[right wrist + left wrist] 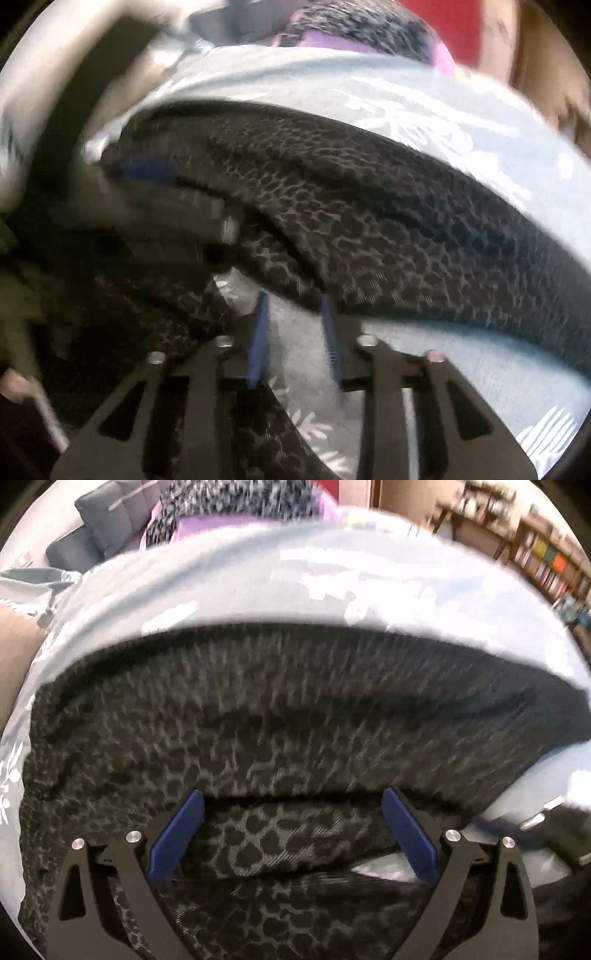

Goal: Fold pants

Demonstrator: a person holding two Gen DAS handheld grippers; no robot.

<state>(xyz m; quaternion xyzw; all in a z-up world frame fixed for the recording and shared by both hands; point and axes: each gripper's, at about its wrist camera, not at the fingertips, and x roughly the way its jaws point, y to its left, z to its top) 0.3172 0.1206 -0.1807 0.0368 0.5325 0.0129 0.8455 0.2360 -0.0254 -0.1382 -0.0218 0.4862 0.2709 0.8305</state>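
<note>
The pants (295, 716) are dark grey with a black leopard print and lie folded in a thick band across a pale blue floral sheet (295, 583). My left gripper (291, 797) is open wide, its blue pads either side of a fold of the pants, low over the cloth. In the right wrist view the pants (369, 221) run from upper left to lower right. My right gripper (295, 299) is open with a narrow gap, its tips at the pants' near edge, over the sheet (480, 376). The left gripper (147, 170) shows blurred at the left of that view.
More leopard cloth on a purple surface (236, 520) lies beyond the sheet. A grey sofa (107, 528) stands at the back left, bookshelves (546, 561) at the back right. A red object (454, 22) is at the far edge. Both views are motion blurred.
</note>
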